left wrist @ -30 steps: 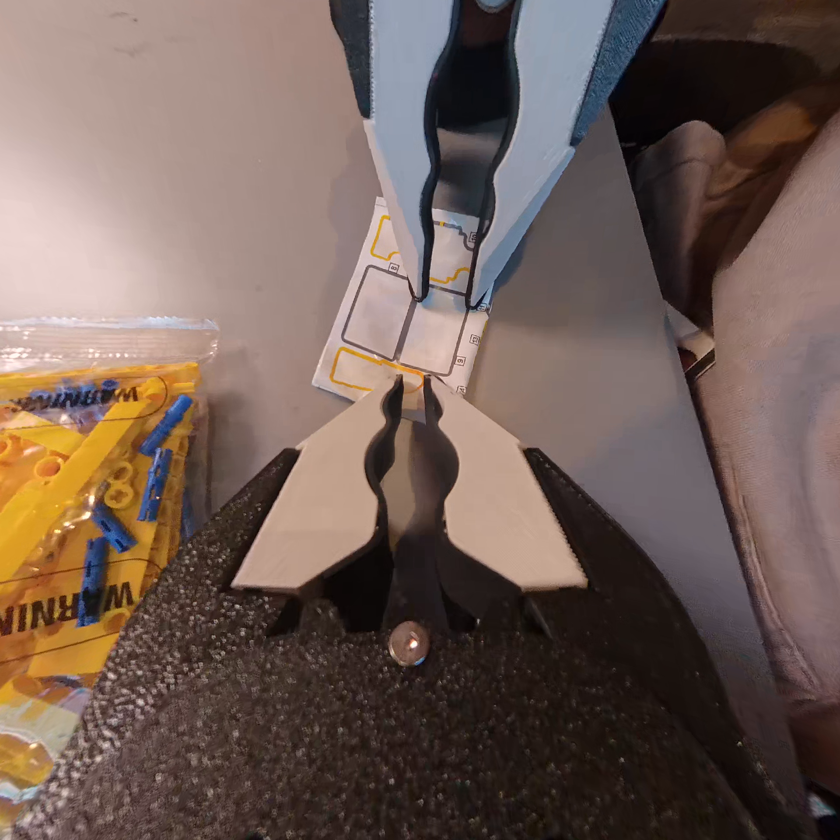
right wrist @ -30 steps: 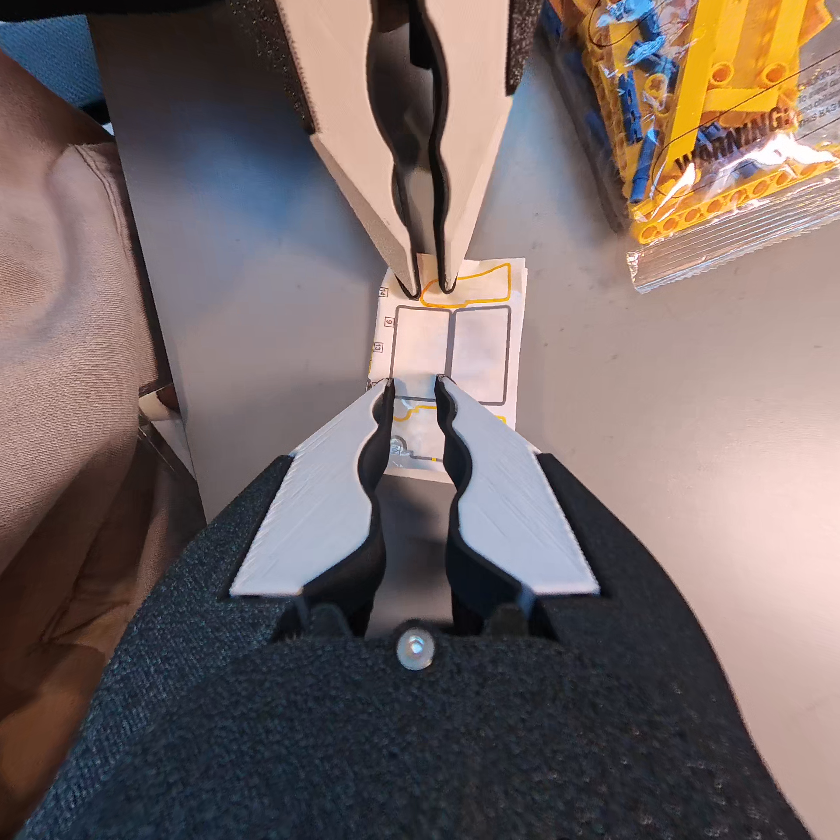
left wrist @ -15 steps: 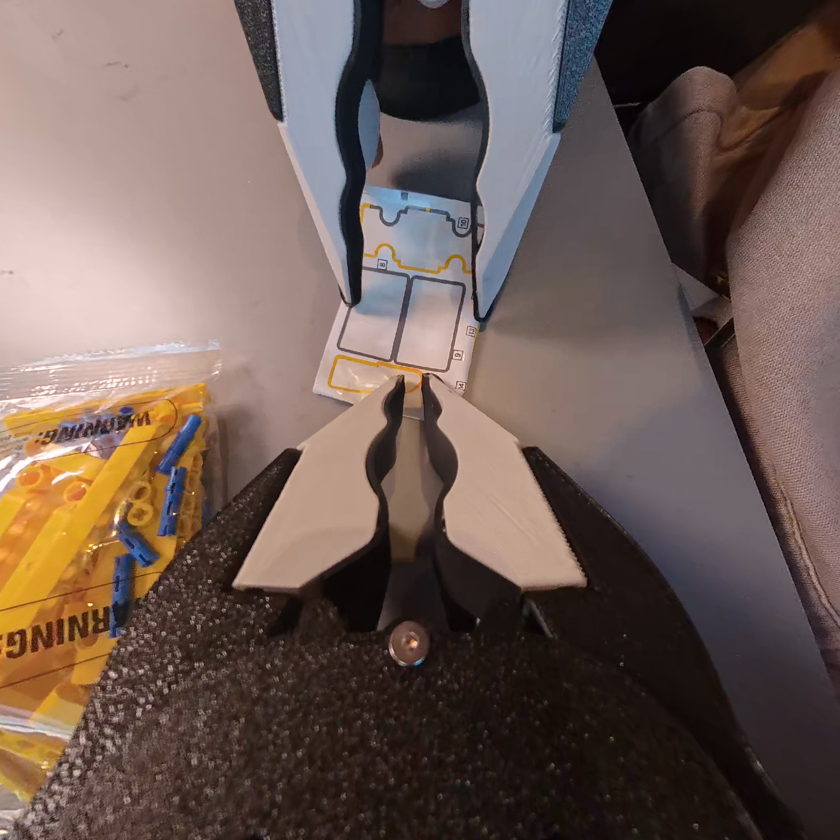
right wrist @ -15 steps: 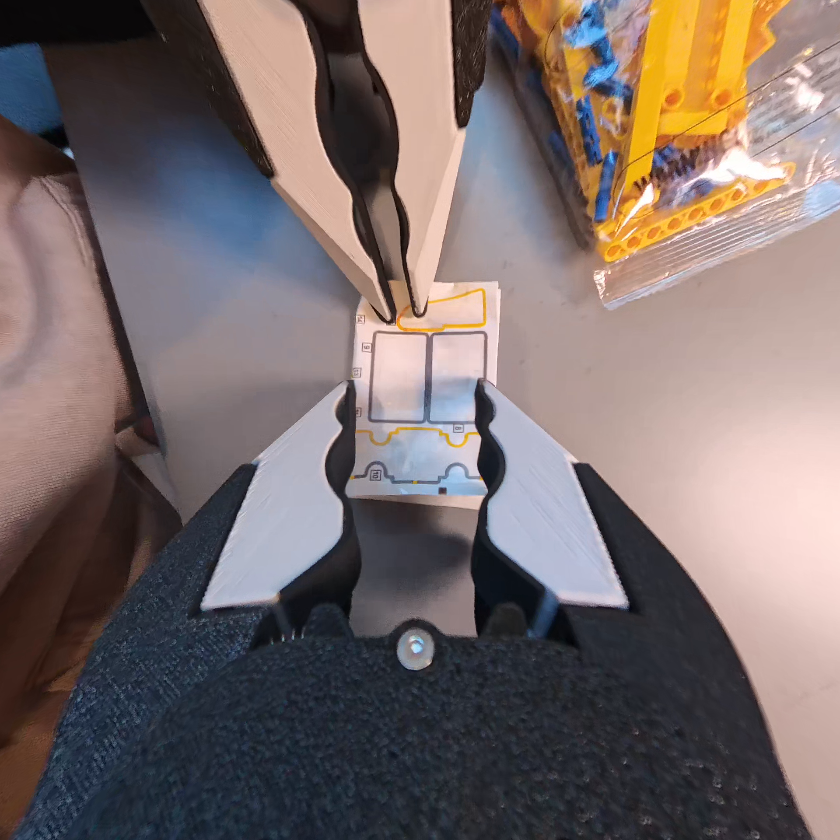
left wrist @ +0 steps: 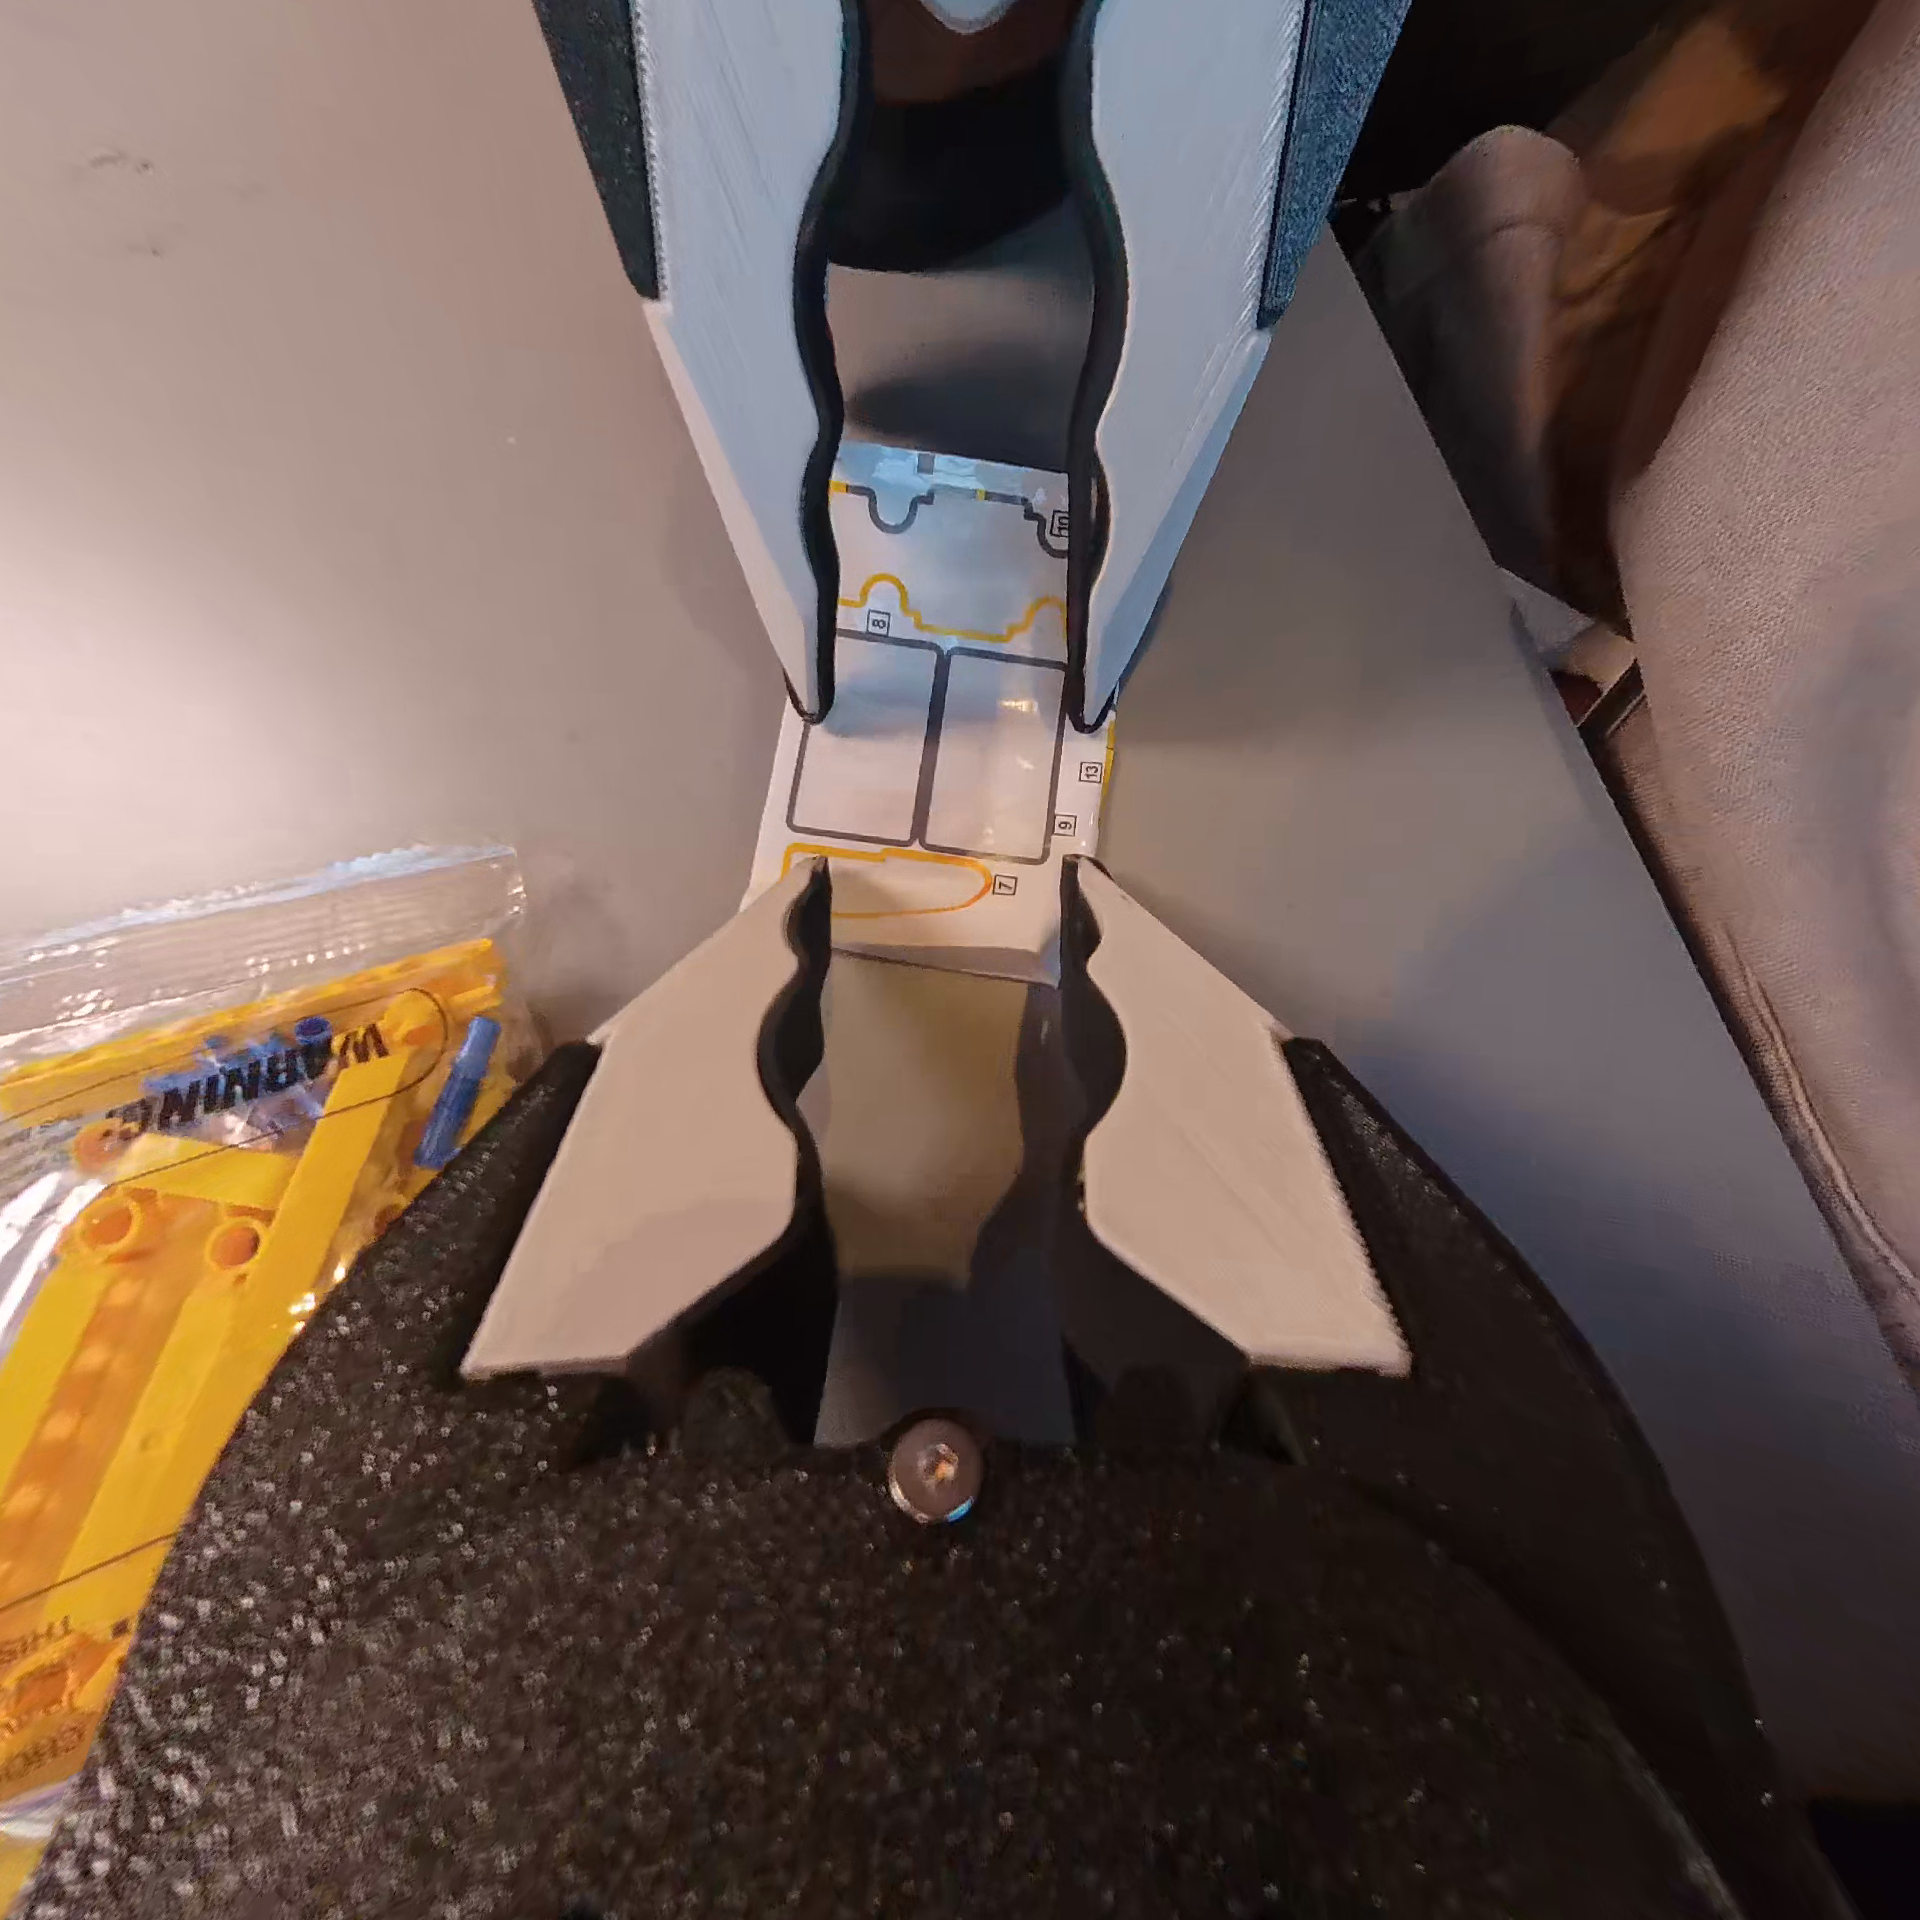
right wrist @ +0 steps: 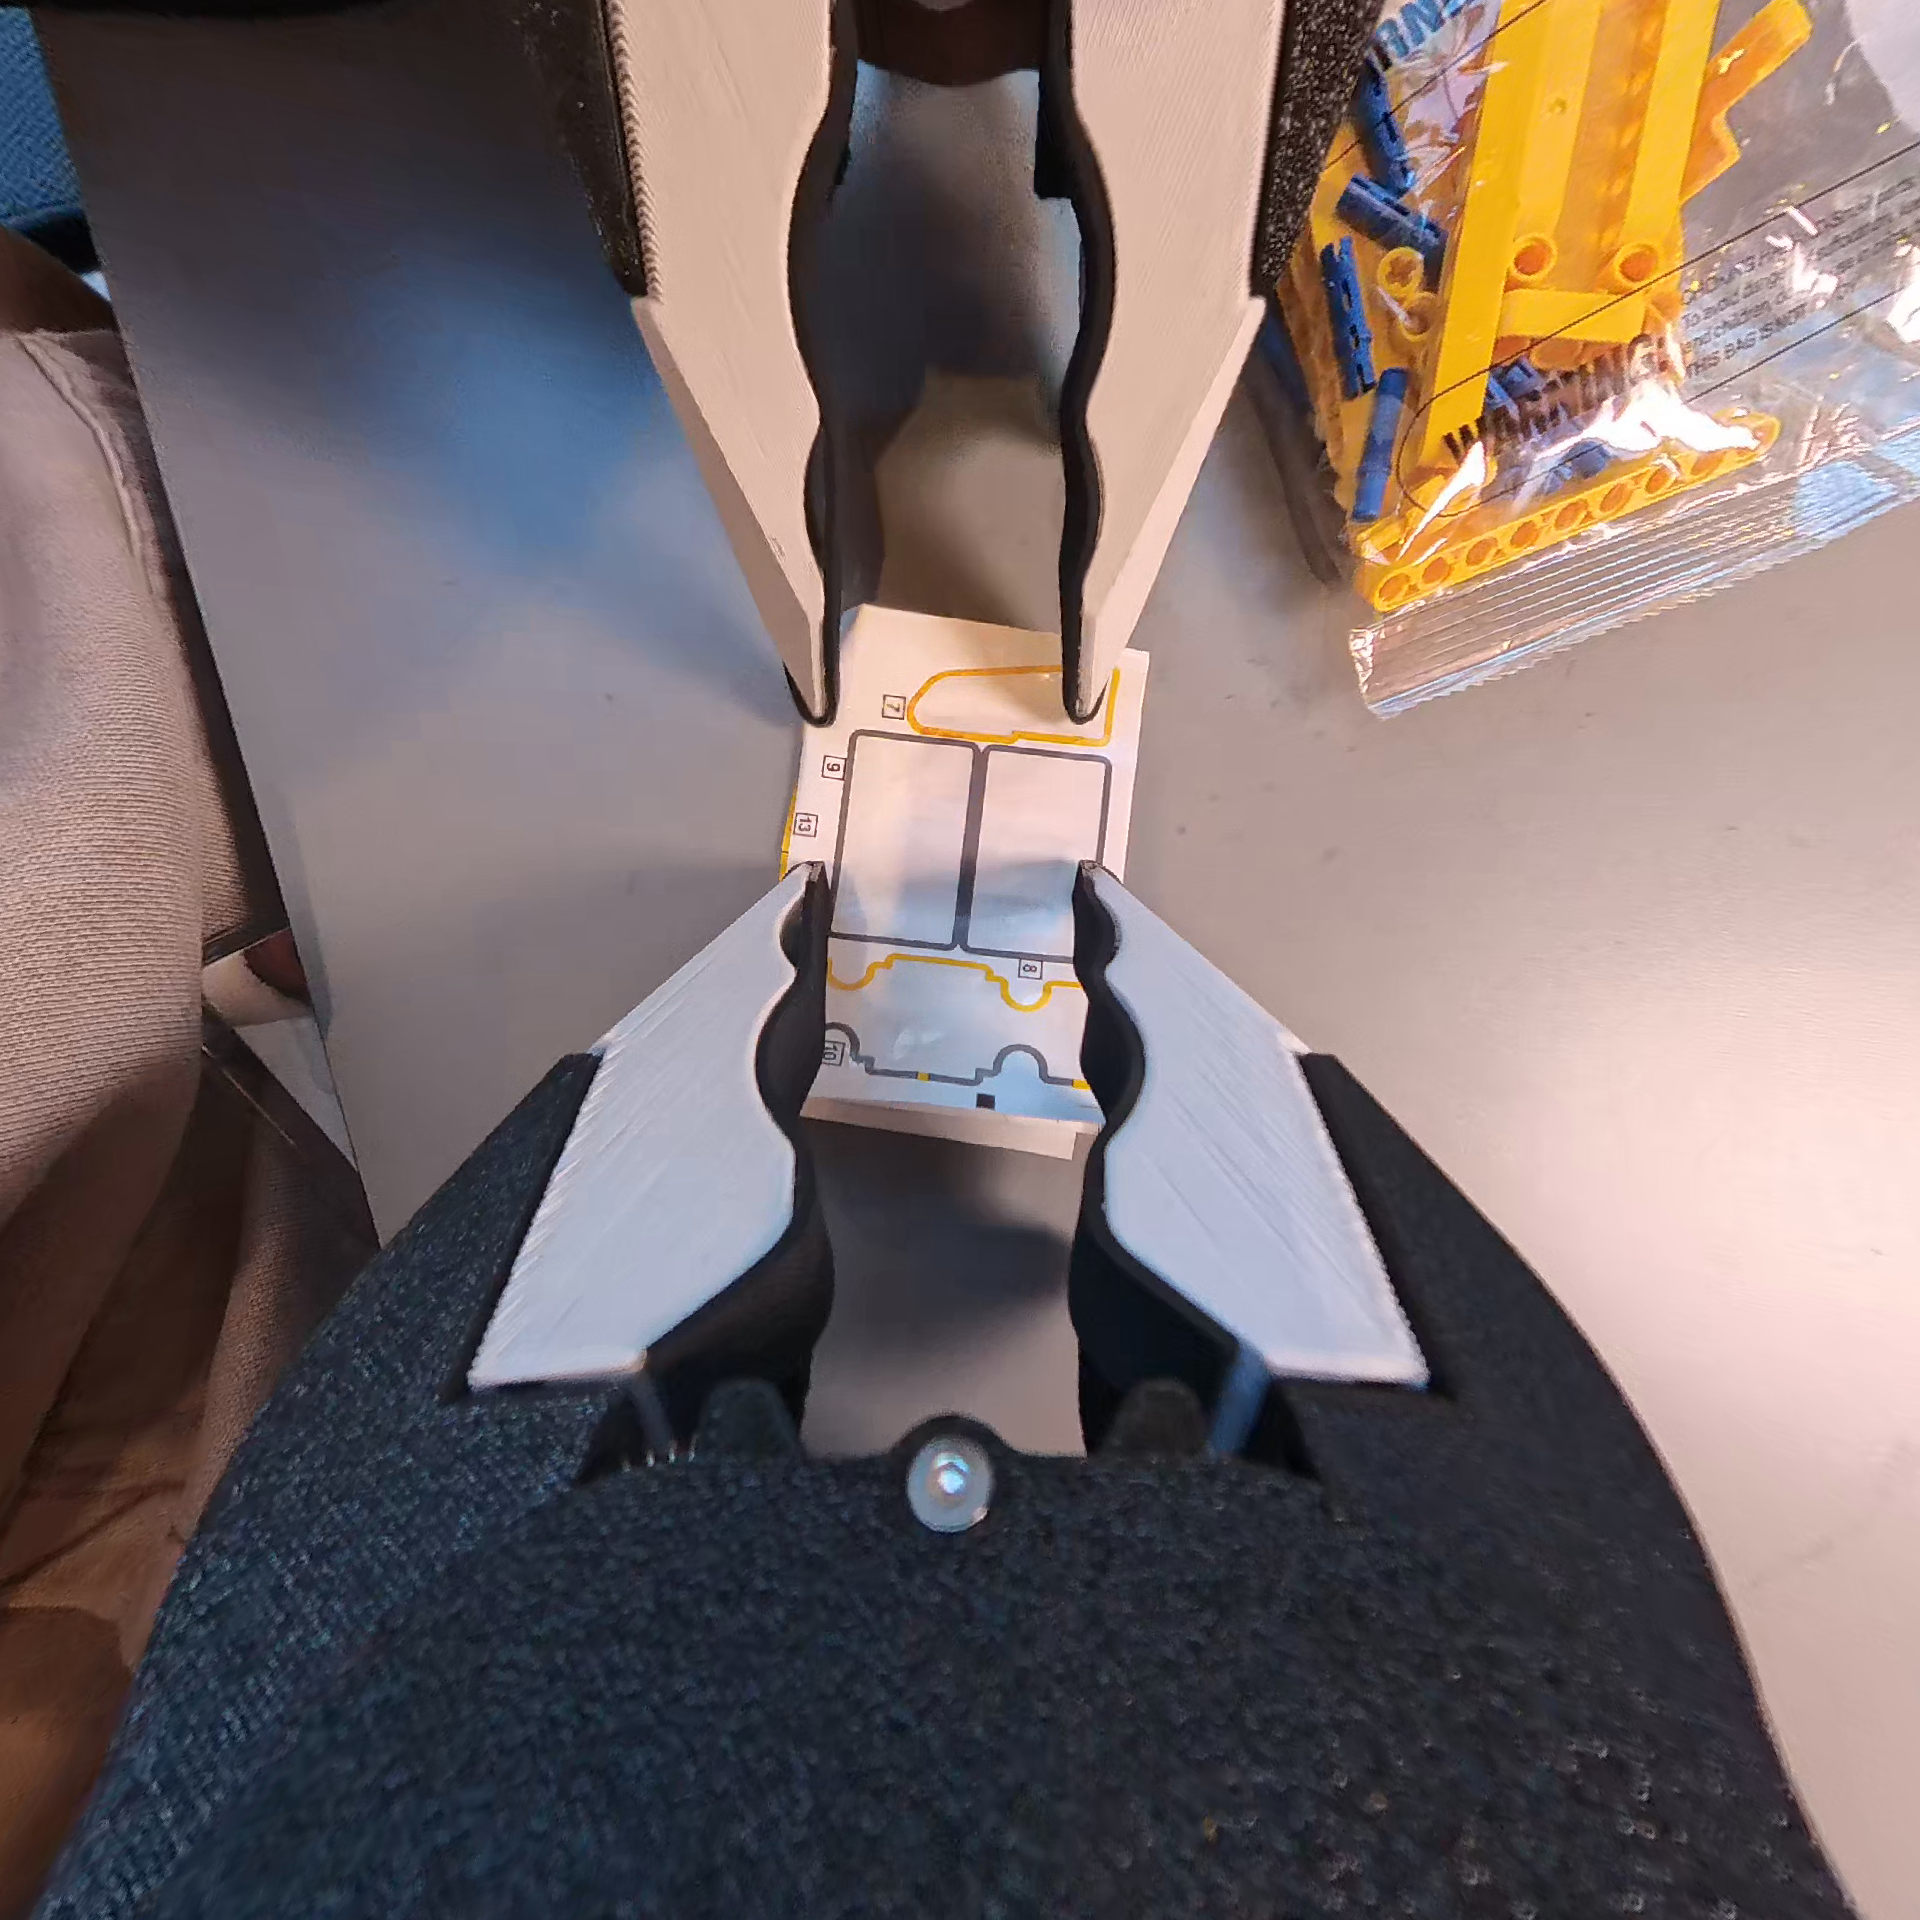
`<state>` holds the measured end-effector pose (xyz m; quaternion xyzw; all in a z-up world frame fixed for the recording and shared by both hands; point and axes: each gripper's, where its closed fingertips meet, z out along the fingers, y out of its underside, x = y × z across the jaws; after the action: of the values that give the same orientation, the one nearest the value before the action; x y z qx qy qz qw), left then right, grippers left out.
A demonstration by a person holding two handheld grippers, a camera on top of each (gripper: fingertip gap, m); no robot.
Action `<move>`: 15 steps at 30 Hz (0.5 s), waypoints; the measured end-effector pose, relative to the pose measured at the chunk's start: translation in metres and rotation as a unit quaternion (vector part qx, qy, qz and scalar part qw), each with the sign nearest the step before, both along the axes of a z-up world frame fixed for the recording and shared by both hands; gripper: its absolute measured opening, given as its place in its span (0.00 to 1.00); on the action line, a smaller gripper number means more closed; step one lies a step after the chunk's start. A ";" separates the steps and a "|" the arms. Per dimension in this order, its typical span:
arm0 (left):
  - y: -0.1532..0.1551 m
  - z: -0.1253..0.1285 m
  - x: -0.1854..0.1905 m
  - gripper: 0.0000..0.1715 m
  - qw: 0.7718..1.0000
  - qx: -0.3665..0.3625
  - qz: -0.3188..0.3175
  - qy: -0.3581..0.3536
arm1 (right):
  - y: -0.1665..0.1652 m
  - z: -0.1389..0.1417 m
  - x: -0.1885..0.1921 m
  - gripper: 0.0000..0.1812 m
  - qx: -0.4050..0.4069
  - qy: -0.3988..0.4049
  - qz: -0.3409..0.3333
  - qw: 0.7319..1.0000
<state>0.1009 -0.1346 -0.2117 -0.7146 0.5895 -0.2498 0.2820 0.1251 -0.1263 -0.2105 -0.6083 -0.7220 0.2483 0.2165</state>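
A small white sticker sheet (left wrist: 940, 769) with grey and yellow outlines lies flat on the grey table (left wrist: 312, 520), also in the right wrist view (right wrist: 966, 831). My left gripper (left wrist: 945, 883) is open, its tips straddling the sheet's near end. My right gripper (right wrist: 951, 883) is open over the sheet's other end. The two grippers face each other. The right gripper shows at the top of the left wrist view (left wrist: 945, 712), and the left gripper shows at the top of the right wrist view (right wrist: 945, 707). Neither holds anything.
A clear plastic bag of yellow and blue building parts (left wrist: 208, 1143) lies left of my left gripper, also at the upper right of the right wrist view (right wrist: 1558, 312). The table edge (left wrist: 1558, 935) runs close by, with a person's beige clothing (left wrist: 1766, 727) beyond it.
Both grippers have opened: the right one first, then the left one let go of the sheet's end. The sheet now lies flat between the spread tips.
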 end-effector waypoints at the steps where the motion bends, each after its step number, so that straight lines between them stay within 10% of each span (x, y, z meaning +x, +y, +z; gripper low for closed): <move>1: 0.000 0.000 0.000 0.25 1.000 0.002 -0.003 -0.011 | 0.000 0.000 0.000 0.26 0.001 0.002 -0.001 1.000; 15: 0.002 -0.001 -0.003 0.20 1.000 0.003 0.004 -0.001 | 0.001 0.000 0.031 0.29 0.006 -0.024 -0.043 0.999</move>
<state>0.0977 -0.1322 -0.2126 -0.7159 0.5868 -0.2476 0.2862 0.1564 -0.1254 -0.2104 -0.6437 -0.7015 0.2192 0.2132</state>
